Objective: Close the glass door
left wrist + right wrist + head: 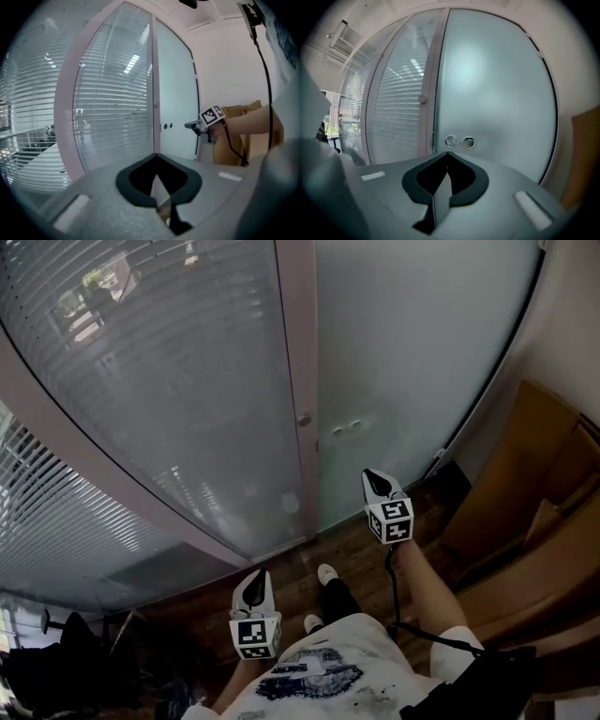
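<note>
glass door [497, 93] close ahead of shut, empty r gripper [447, 153].

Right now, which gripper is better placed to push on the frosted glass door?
Right. The right gripper, jaws together, is close to the frosted door, pointing near its two round fittings. The left gripper sits further back from it.

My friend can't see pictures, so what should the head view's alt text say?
Seen from above, a person holds two shut claws toward a frosted glass door beside a window with blinds. The right claw points toward two small round fittings on the door; the left claw is lower in the picture.
</note>
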Demonstrator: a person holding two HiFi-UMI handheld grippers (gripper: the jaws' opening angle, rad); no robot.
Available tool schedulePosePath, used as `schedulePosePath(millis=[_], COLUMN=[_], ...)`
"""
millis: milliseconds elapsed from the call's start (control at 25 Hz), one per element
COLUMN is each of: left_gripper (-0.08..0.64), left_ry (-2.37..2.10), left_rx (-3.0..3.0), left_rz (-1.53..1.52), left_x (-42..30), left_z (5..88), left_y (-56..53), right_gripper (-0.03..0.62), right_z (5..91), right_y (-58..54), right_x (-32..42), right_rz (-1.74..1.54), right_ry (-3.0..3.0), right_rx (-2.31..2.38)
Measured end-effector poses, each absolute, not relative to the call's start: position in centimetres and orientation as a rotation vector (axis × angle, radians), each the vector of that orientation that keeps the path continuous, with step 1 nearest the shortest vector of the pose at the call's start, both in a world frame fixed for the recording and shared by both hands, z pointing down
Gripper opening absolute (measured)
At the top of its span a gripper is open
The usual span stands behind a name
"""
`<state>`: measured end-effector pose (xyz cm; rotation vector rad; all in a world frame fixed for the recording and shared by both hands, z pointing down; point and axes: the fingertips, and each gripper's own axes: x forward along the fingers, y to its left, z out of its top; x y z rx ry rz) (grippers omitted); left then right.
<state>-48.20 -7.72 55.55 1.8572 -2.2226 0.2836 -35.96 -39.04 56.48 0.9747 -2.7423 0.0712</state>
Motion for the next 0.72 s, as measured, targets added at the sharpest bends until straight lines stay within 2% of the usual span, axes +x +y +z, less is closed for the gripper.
schedulePosePath(millis=[200, 720], left_gripper=[0.002, 0.002], left_ry=[-2.204, -2.220], left_rx=[1.909, 1.854], left_rz=[0.247, 0.272], left_x=[-46.8, -45.0], left_z=[55.0, 55.4], left_y=[-9.0, -9.2], right_gripper=[0.008, 0.009], right_z=[54.3, 53.8], right_y=[-34.4, -25.5], right_x=[-32.8, -31.0], right_rz=[0.131, 0.221], right_ry=[-2.774, -2.846], right_rx=[0.968, 0.751])
